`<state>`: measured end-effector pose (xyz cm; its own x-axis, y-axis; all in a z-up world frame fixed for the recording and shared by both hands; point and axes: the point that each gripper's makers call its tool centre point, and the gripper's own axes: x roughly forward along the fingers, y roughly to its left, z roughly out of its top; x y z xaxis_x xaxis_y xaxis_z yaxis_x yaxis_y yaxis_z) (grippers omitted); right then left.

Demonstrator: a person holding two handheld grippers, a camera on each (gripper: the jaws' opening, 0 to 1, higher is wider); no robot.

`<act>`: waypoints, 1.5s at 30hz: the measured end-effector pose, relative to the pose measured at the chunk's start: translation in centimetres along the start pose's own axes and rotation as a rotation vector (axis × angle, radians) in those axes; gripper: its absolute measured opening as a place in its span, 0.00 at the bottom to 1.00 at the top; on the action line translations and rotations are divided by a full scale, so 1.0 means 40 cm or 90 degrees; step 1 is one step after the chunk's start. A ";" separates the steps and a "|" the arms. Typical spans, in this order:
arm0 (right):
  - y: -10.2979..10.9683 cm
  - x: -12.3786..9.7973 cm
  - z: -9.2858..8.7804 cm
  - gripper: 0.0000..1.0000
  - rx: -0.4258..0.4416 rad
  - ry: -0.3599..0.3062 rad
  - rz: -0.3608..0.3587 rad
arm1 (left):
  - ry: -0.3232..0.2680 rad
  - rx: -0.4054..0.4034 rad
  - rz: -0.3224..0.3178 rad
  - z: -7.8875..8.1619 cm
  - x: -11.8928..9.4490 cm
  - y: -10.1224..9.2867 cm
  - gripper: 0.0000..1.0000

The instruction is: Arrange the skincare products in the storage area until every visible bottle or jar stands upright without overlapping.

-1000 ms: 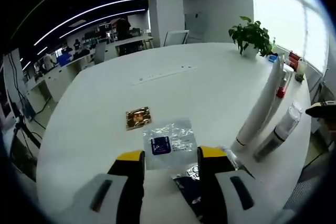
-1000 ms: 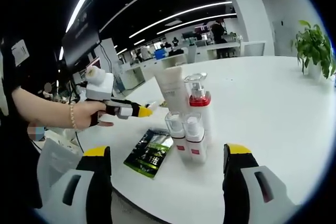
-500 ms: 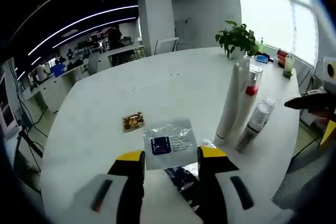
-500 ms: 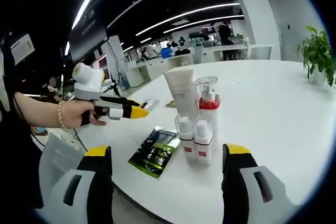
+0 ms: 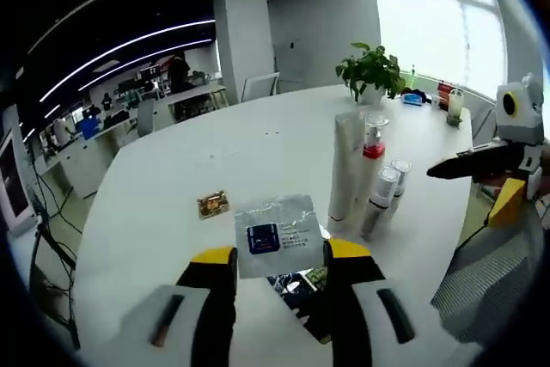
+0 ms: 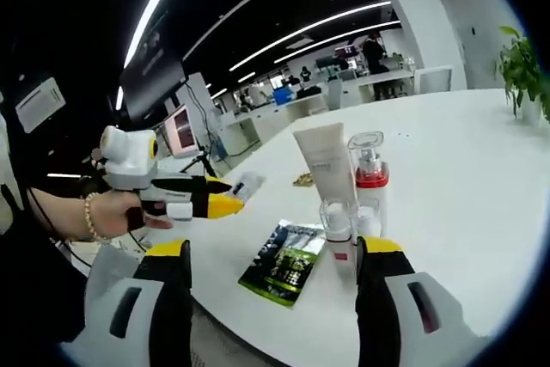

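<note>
Standing together in a tight upright cluster on the white counter (image 5: 172,169), ahead and to the right of the left hand-held gripper (image 5: 278,257) and straight ahead between the jaws of the right hand-held gripper (image 6: 273,248), are the skincare products: a tall white tube (image 6: 325,165) on its cap, a clear pump bottle (image 6: 370,180) with a red collar, and two small clear-capped bottles (image 5: 381,199). They are probably light plastic, stiff but smooth and easy to topple, so I am judging the mid-body the safest place to take hold. The left hand-held gripper is pinching a thin clear sachet (image 5: 277,234) with a blue label between nearly closed jaws; it is looking limp and slippery. The right hand-held gripper is hanging wide open, holding nothing. A dark green sachet (image 6: 289,262) and a small gold packet (image 5: 212,204) are lying flat nearby. The labels are too small to read.
</note>
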<state>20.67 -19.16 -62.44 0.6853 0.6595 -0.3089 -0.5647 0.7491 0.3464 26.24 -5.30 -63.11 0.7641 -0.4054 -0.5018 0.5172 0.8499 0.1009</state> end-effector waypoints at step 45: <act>0.155 0.116 0.049 0.01 0.292 -0.090 0.157 | -0.055 0.072 -0.128 0.024 -0.118 -0.159 0.34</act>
<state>21.23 -11.58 -60.00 0.6307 0.7739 -0.0575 -0.4801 0.4473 0.7546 19.71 -9.10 -60.54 0.6695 -0.5937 -0.4465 0.6979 0.7085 0.1044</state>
